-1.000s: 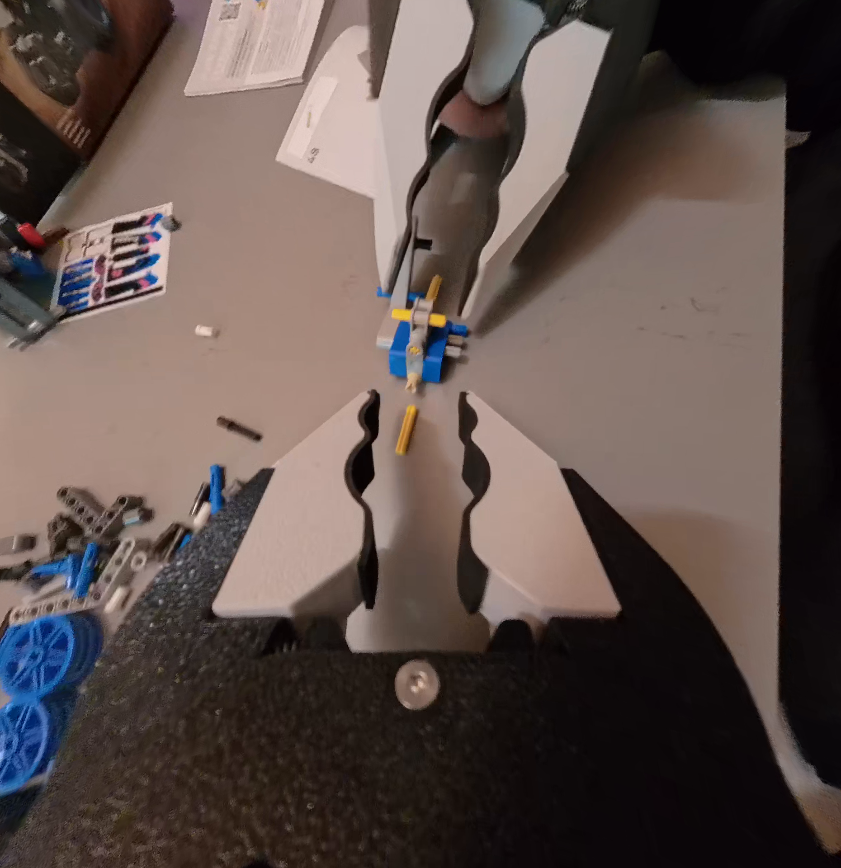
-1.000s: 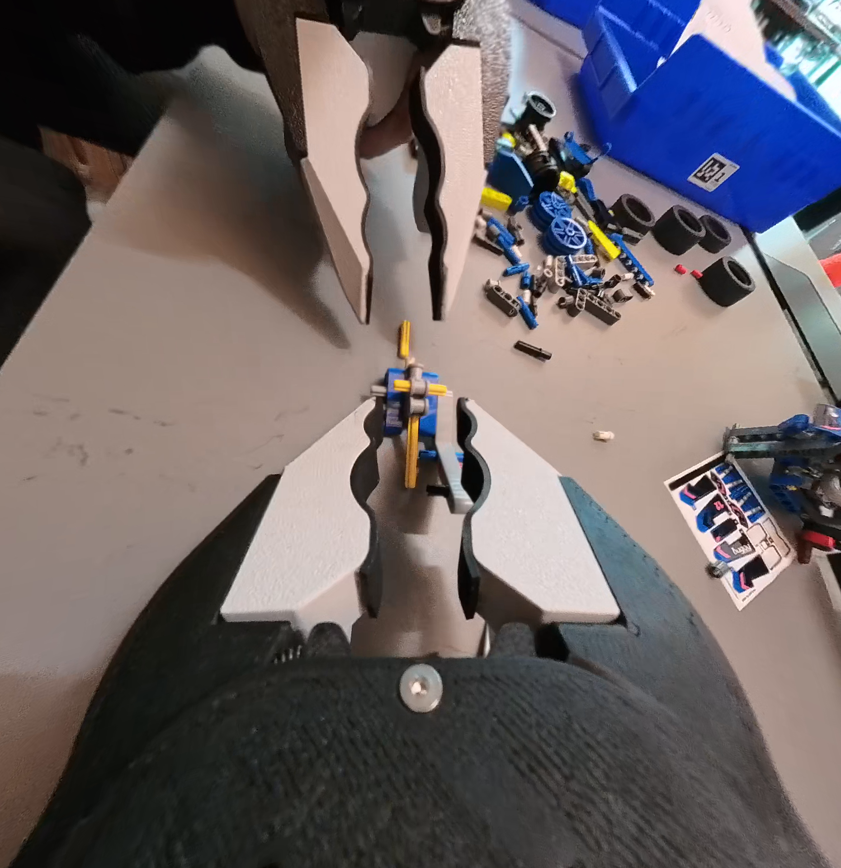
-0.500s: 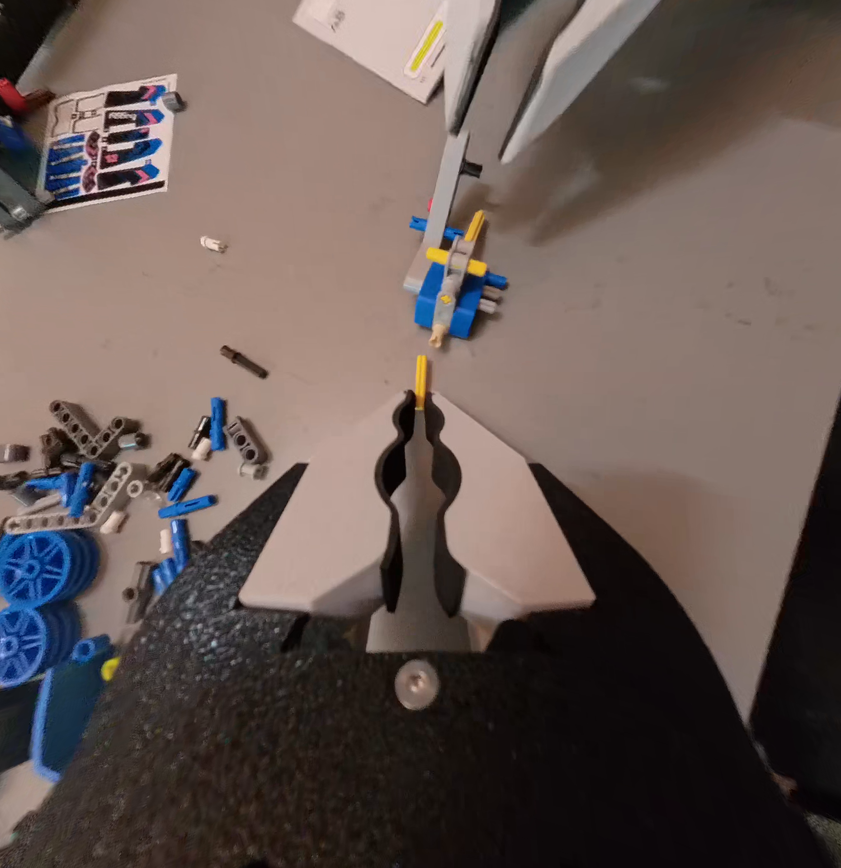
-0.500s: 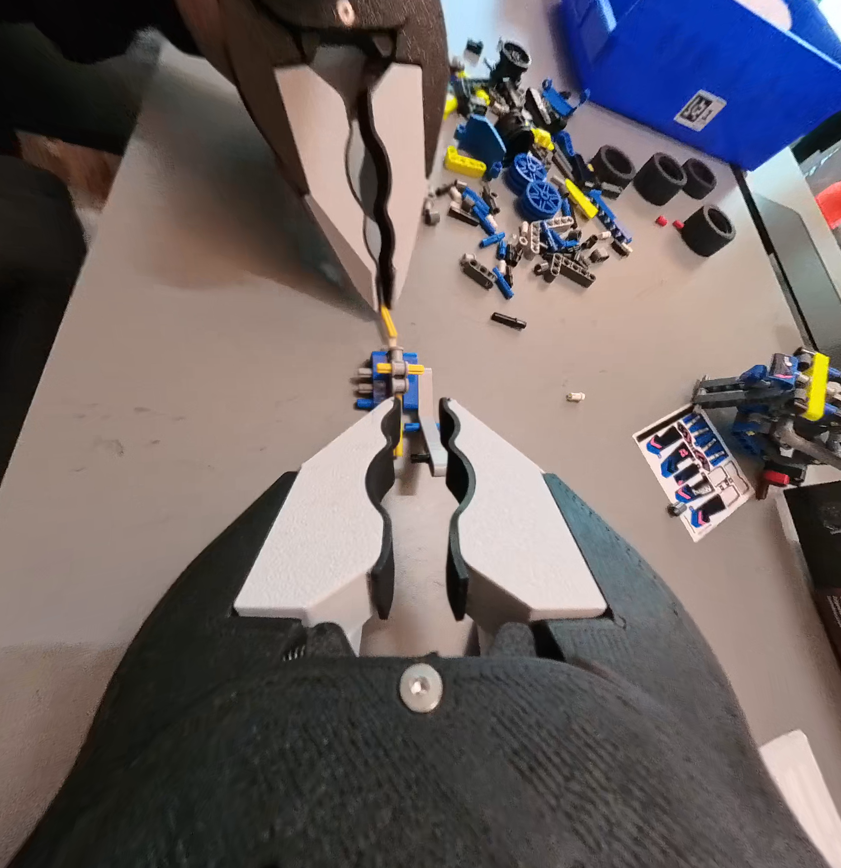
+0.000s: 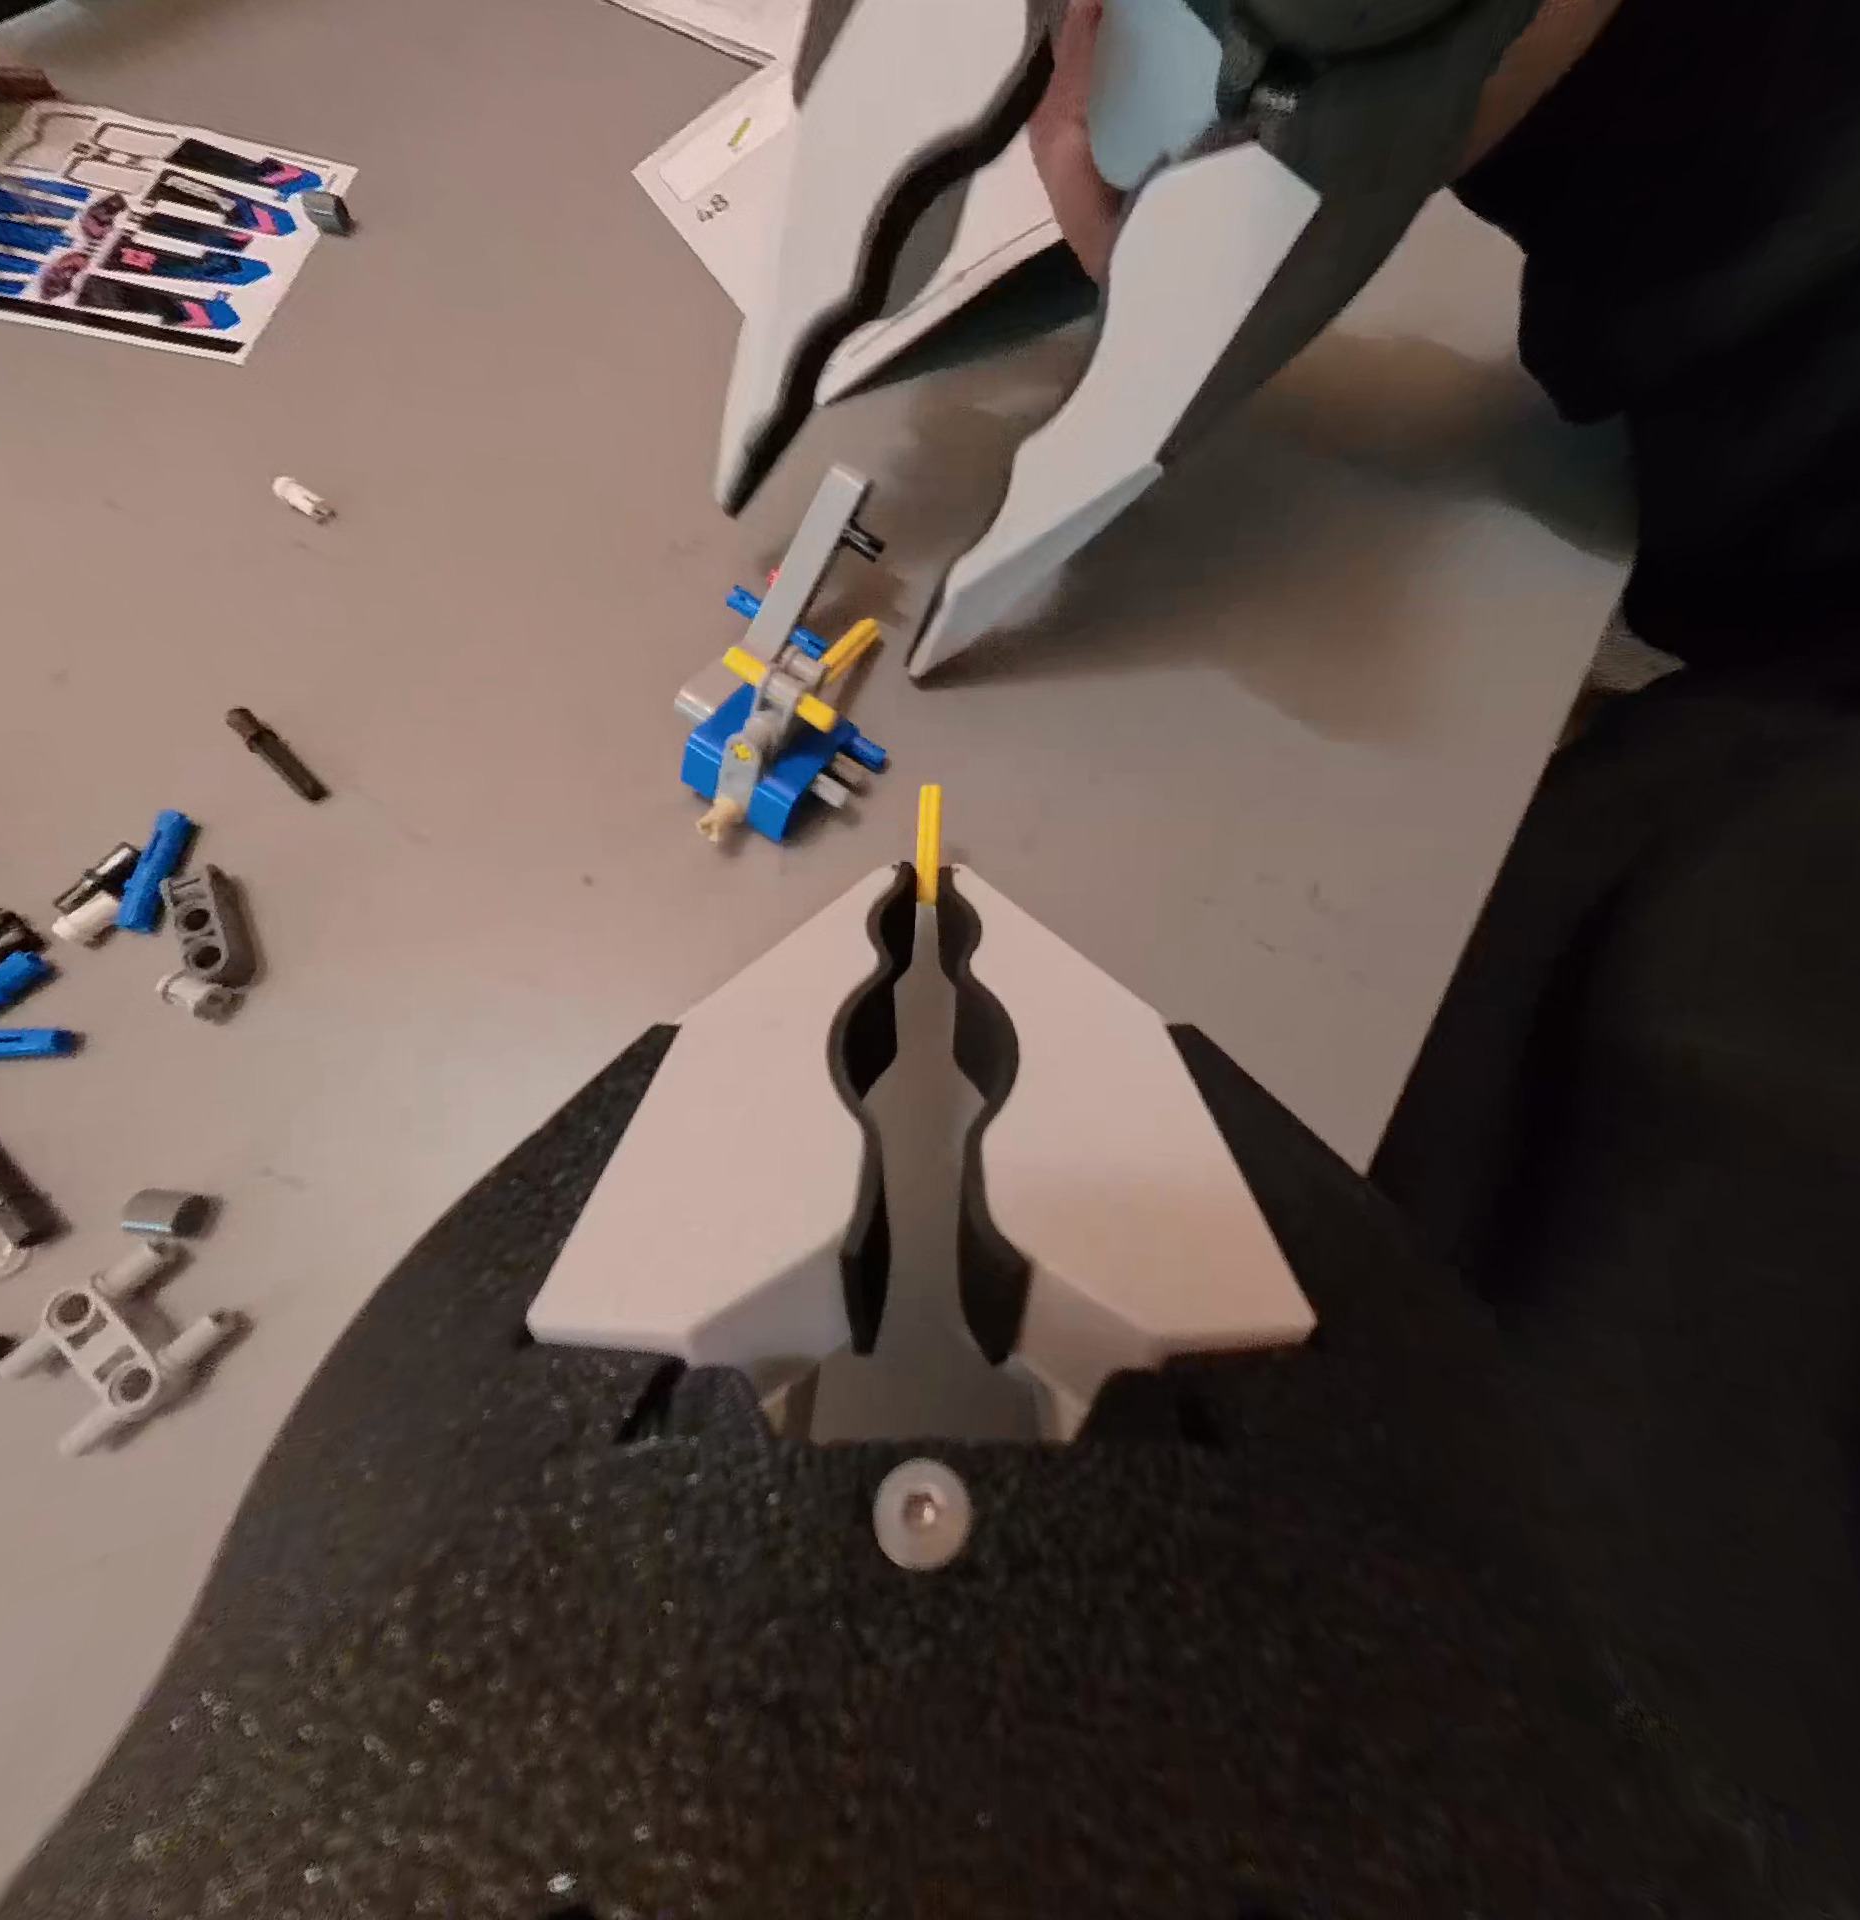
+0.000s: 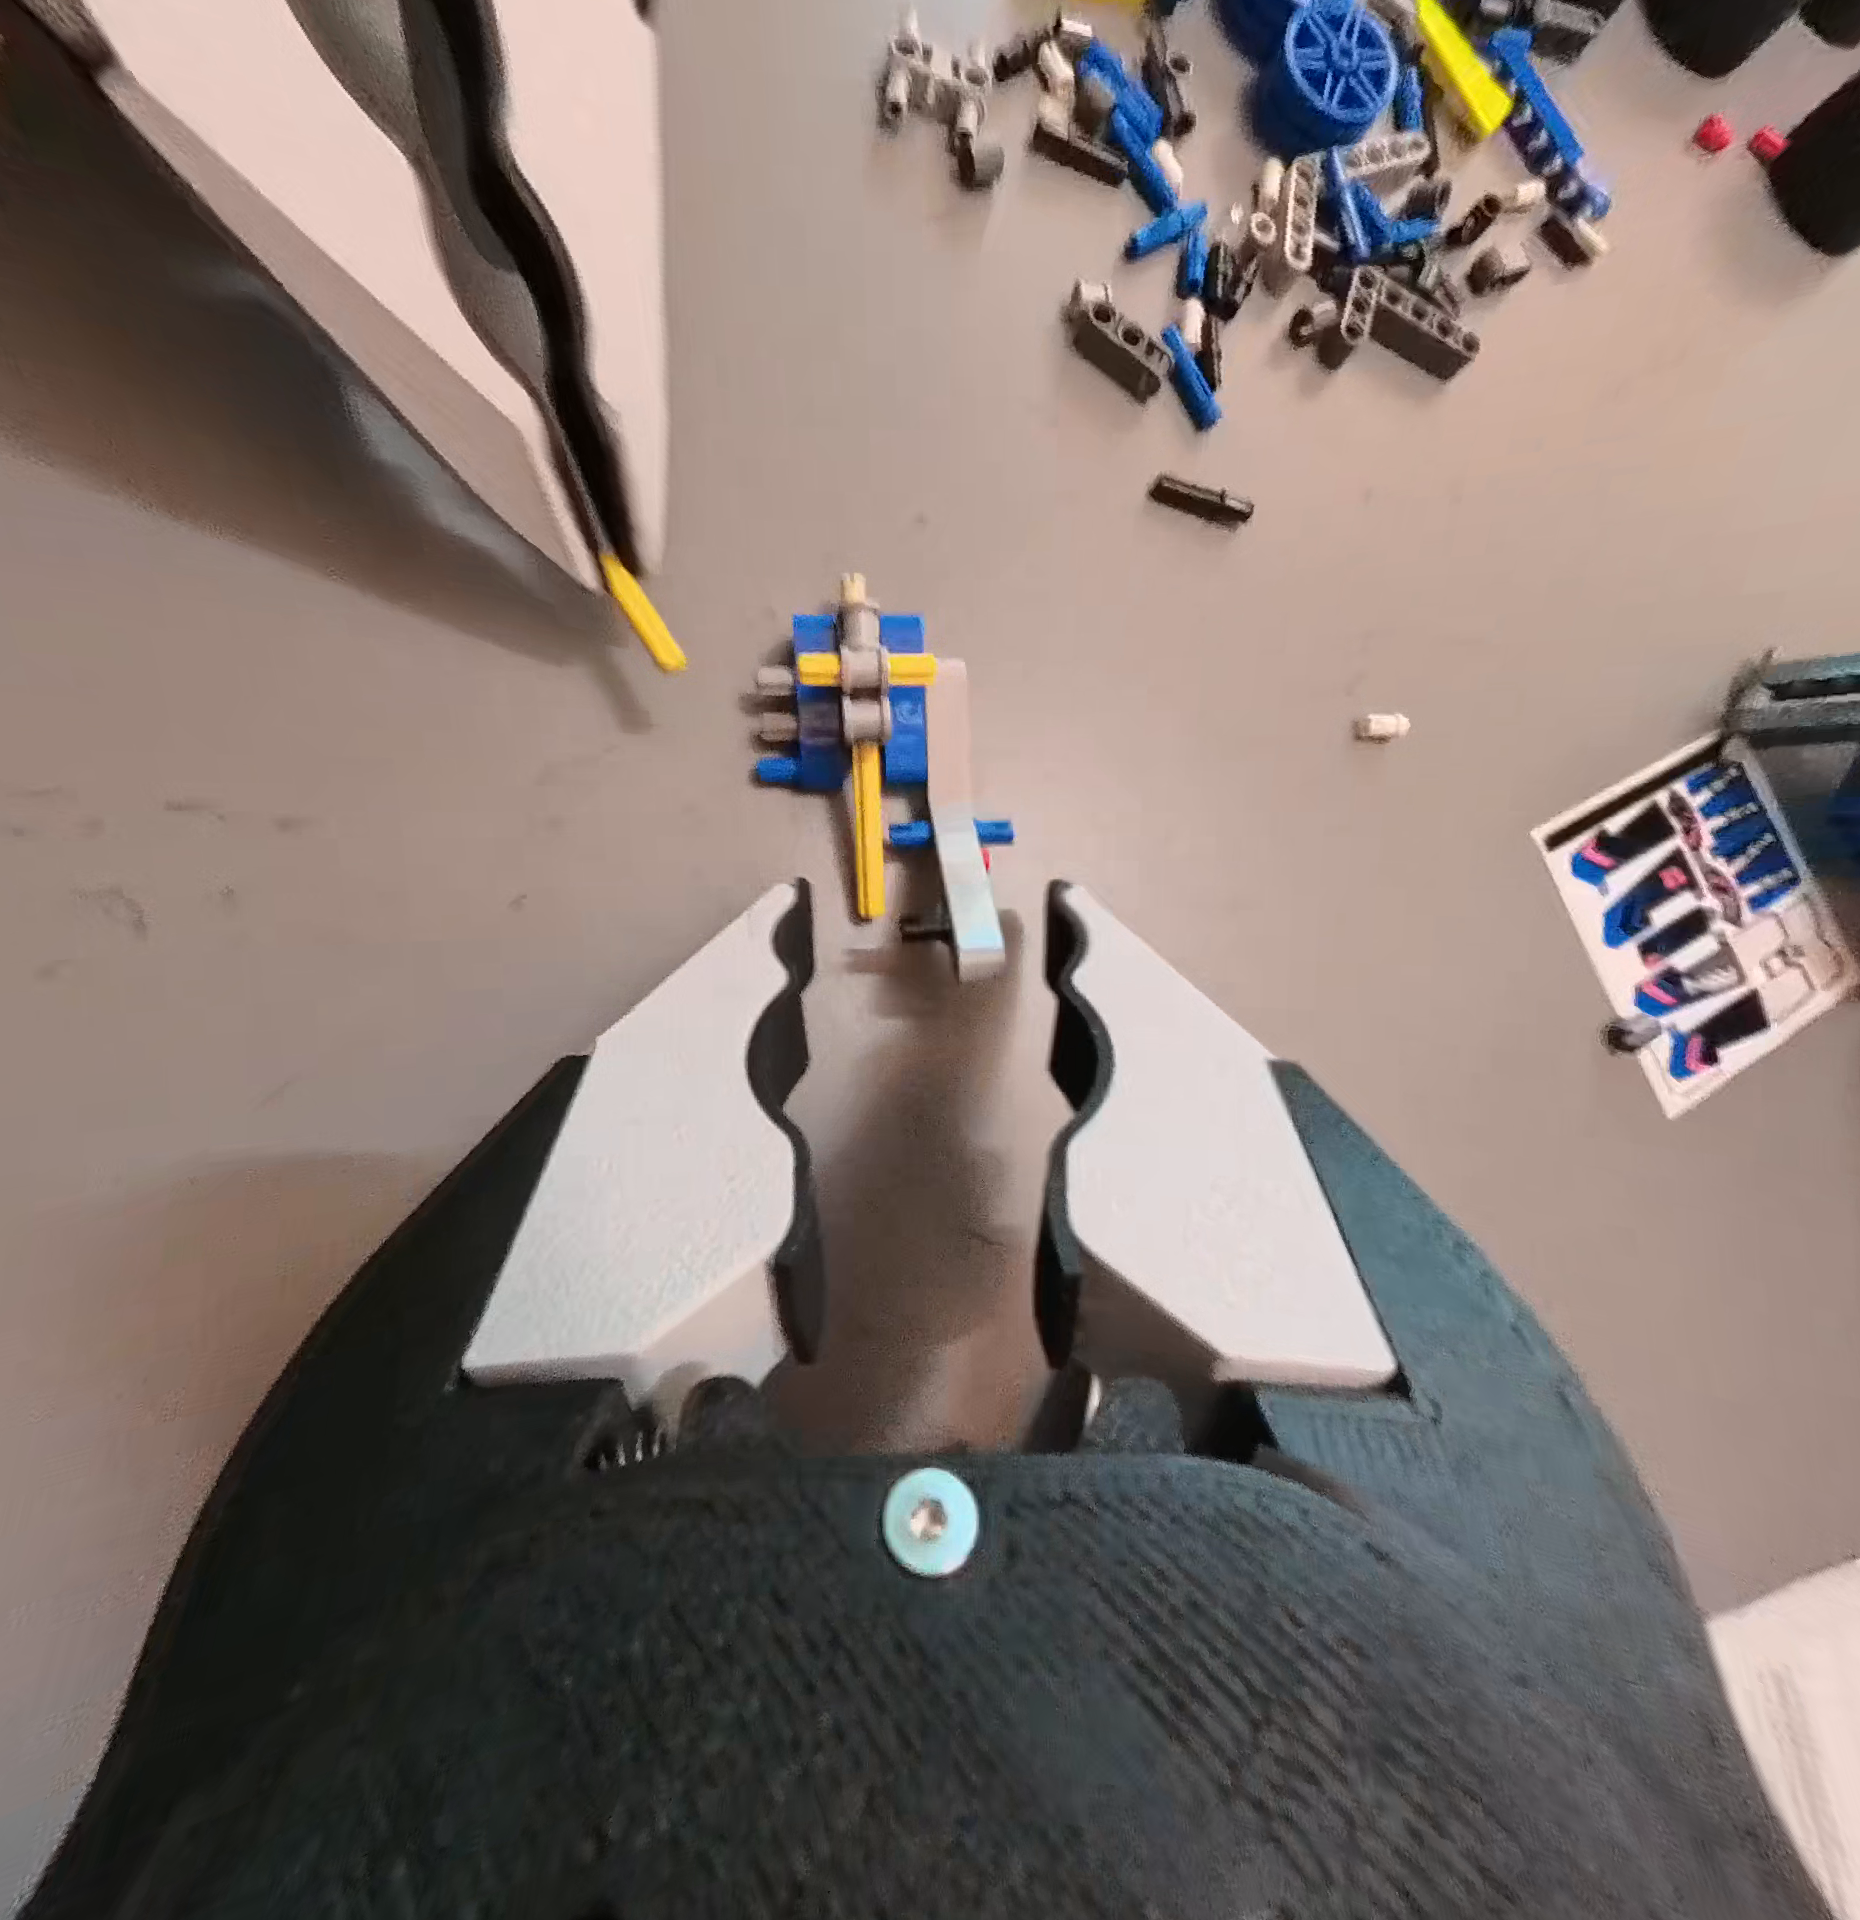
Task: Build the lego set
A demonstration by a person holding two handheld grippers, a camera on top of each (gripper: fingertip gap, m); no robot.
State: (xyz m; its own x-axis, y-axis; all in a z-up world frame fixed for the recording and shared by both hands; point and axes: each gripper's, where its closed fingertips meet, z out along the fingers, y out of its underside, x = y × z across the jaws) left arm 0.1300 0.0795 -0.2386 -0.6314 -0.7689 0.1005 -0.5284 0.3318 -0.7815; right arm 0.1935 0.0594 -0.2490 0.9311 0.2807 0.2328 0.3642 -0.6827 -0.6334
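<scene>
Left tongs (image 5: 928,873) are clamped on a short yellow axle (image 5: 928,836), held beside the small blue assembly (image 6: 858,696) on the table (image 5: 490,623); right tongs (image 6: 921,914) stand apart. Being light, stiff and slick, the assembly is best gripped by its blue block

Little writing is seen. A printed number is carried by a white paper sheet (image 5: 718,197) lying on the worktop (image 5: 510,436) at the top of the left wrist view, beside a small yellow-green mark; it is not copied here. A sticker sheet (image 5: 147,239) with blue, black and pink shapes is seen at upper left, also in the right wrist view (image 6: 1705,914); any lettering on it is too small and blurred to be read. No writing is made out on the loose pieces (image 6: 1321,208).
</scene>
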